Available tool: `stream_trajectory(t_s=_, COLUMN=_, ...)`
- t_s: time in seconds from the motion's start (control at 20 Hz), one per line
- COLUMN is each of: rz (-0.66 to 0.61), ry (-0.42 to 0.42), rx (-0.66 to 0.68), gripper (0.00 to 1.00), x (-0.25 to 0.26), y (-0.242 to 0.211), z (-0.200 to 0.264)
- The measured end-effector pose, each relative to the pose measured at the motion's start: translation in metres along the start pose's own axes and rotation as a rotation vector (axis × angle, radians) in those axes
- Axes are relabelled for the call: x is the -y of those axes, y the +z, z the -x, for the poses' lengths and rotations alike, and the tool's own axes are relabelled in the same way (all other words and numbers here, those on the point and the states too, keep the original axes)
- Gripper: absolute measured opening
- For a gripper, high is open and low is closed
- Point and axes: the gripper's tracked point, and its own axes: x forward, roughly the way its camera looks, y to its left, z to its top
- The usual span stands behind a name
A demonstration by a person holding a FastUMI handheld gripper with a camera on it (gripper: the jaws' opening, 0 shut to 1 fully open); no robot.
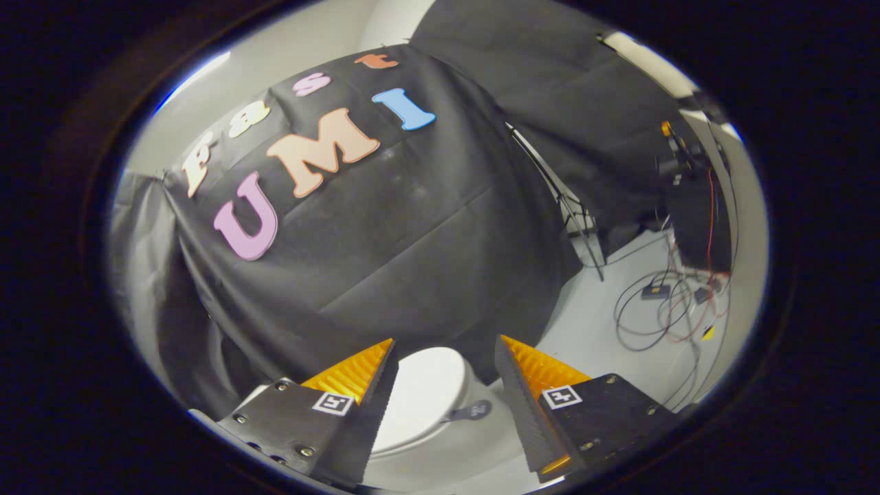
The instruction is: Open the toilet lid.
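The toilet lid (423, 395) lies shut, low between and beyond the fingers, likely because the gripper (445, 354) is lining up above it before reaching its edge. The jaws stand wide apart, holding nothing. A small dark tab (473, 411) juts beside the lid, perhaps a lifting handle, though it is hard to make out. The fingers cover the lid's sides. Cables (663, 309) sprawl well off from the lid.
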Motion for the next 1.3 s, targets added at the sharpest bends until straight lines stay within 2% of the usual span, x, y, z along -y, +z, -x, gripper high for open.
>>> stream_trajectory(t_s=0.2, rz=-0.172, ry=-0.001, rx=0.035, gripper=0.84, x=0.002, y=-0.031, z=-0.017)
stream_trajectory(t_s=0.35, rz=-0.305, ry=-0.065, rx=0.039, gripper=0.84, x=0.026, y=-0.064, z=-0.025)
stream_trajectory(t_s=0.55, rz=-0.348, ry=-0.177, rx=-0.036, gripper=0.83, x=0.057, y=-0.111, z=-0.033)
stream_trajectory(t_s=0.8, rz=-0.395, ry=-0.215, rx=-0.129, gripper=0.83, x=0.061, y=-0.152, z=-0.065)
stream_trajectory(t_s=1.1, rz=-0.469, ry=-0.275, rx=-0.167, gripper=0.83, x=0.076, y=-0.177, z=-0.088)
stream_trajectory(t_s=1.25, rz=-0.496, ry=-0.267, rx=-0.185, gripper=0.59, x=0.072, y=-0.184, z=-0.097)
stream_trajectory(t_s=1.3, rz=-0.481, ry=-0.307, rx=-0.2, gripper=0.48, x=0.08, y=-0.183, z=-0.088)
